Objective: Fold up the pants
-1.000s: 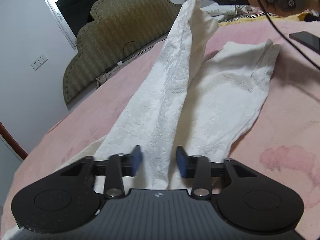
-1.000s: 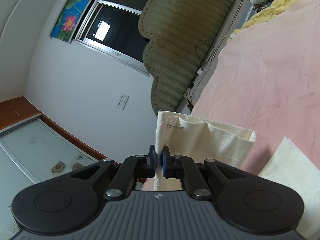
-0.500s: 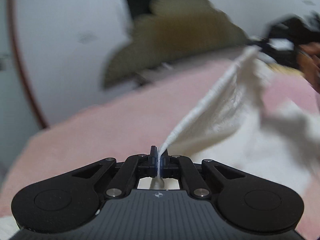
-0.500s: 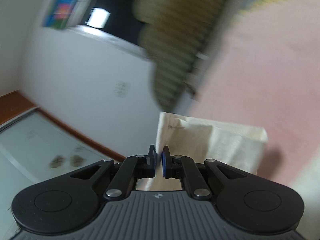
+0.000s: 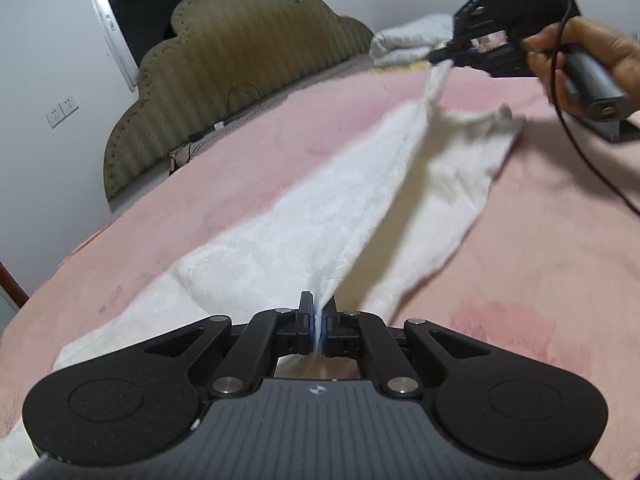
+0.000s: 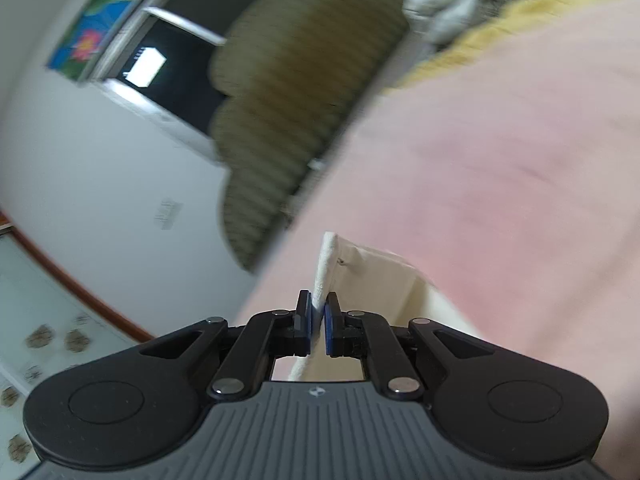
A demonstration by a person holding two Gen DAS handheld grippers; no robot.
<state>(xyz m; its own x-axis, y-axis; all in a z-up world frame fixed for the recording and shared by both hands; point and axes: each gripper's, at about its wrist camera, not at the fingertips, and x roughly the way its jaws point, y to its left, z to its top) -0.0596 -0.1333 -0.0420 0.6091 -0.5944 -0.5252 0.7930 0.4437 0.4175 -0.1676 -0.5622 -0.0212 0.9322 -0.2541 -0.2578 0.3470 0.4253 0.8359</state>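
White textured pants [image 5: 320, 216] lie lengthwise on a pink bedspread [image 5: 540, 280]. My left gripper [image 5: 318, 320] is shut on the near edge of one leg and holds it up as a taut ridge. That ridge runs to my right gripper [image 5: 448, 58], held by a hand at the far end and shut on the leg's hem. In the right wrist view the right gripper [image 6: 318, 320] pinches the cream hem [image 6: 360, 276], which hangs above the bedspread. The other leg [image 5: 460, 184] lies flat beneath.
An olive padded headboard [image 5: 232, 64] stands at the left of the bed, below a dark window [image 5: 160, 4]. White and yellow bedding [image 5: 412, 40] is piled at the far end. A black cable [image 5: 576, 148] trails from the right gripper over the bedspread.
My left gripper went from open around the pant leg to shut on it and lifted its edge. The right gripper, still shut on the hem, sank lower toward the bed.
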